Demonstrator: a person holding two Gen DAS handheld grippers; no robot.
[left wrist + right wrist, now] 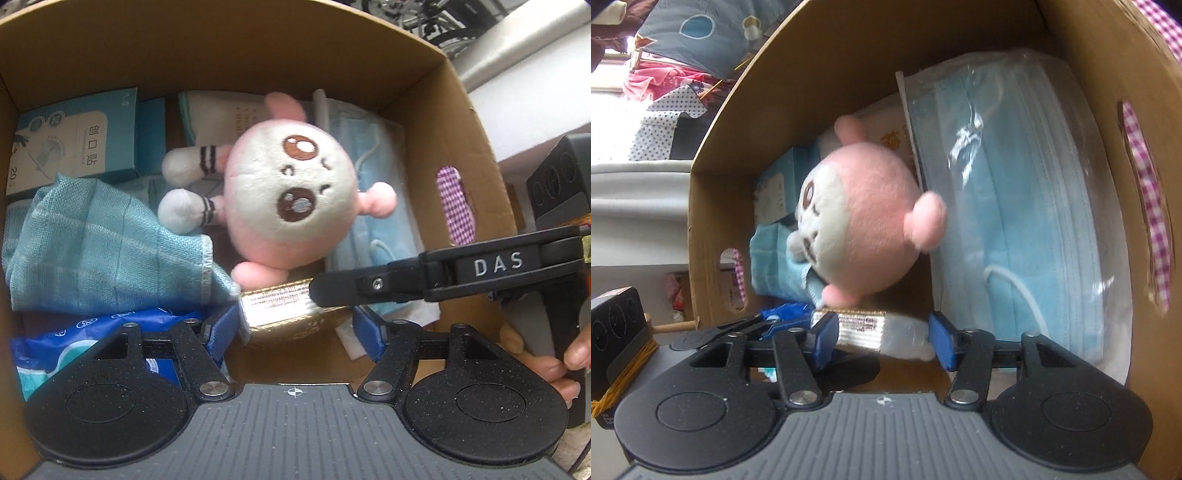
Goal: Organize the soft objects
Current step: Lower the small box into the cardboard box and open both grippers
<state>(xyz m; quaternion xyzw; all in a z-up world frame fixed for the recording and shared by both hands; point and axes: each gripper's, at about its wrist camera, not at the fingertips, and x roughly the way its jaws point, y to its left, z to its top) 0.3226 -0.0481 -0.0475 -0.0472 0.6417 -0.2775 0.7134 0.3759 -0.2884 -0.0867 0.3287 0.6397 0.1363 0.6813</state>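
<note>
bicycles [436, 18] behind – left view only; bedding [694, 29] – right.

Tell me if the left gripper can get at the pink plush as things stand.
Probably yes. The plush lies on top in the box, uncovered, ahead of the open left gripper. Only the right gripper's finger crosses nearby, to one side.
</note>
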